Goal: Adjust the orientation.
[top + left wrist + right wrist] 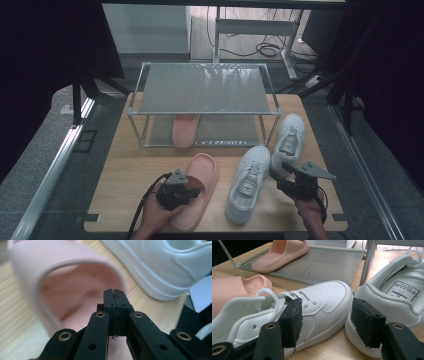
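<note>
**Closed jaws at the slipper, open jaws at the sneakers**

While the left gripper (115, 293) has its jaws pressed together on nothing, the pink slipper (67, 277) arches just past their tips, filling the upper left of the left gripper view; in the high view the slipper (202, 175) lies at lower centre of the table (125, 165); the right gripper (325, 320) stands spread wide, the near white sneaker (322, 300) between its pads, the second sneaker (392, 295) just right; beyond, a rack (205, 112) shelters another slipper (185, 130).
</note>
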Demonstrator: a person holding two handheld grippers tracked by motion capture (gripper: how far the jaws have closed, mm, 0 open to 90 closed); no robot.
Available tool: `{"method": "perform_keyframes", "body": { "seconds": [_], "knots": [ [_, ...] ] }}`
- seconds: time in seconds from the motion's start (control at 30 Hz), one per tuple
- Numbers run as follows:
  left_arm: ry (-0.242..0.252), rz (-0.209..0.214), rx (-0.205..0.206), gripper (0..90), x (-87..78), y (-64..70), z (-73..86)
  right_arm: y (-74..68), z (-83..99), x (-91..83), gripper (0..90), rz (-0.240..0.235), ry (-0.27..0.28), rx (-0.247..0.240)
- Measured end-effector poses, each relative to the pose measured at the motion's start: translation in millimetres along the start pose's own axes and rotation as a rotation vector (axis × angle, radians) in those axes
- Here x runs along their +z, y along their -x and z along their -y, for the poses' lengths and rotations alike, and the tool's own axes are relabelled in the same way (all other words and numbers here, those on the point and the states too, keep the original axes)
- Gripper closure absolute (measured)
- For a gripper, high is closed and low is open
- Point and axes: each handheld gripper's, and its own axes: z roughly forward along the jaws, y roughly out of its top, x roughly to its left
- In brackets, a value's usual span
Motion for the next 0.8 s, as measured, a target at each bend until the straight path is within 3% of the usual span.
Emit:
{"method": "perform_keyframes", "body": {
  "seconds": [0.17,0.4,0.8],
  "knots": [
    [-0.028,0.036,0.034,89.8,12.4,13.6,-1.7,0.0,0.4,0.3,42.5,0.000,-0.003,-0.001],
    [-0.074,0.034,0.049,89.9,21.8,20.0,-0.3,0.8,0.0,-1.1,42.6,0.001,0.002,0.001],
    [-0.109,0.011,0.028,89.9,10.4,8.8,0.9,1.6,0.3,-2.2,42.6,0.004,0.004,0.003]
  ]
}}
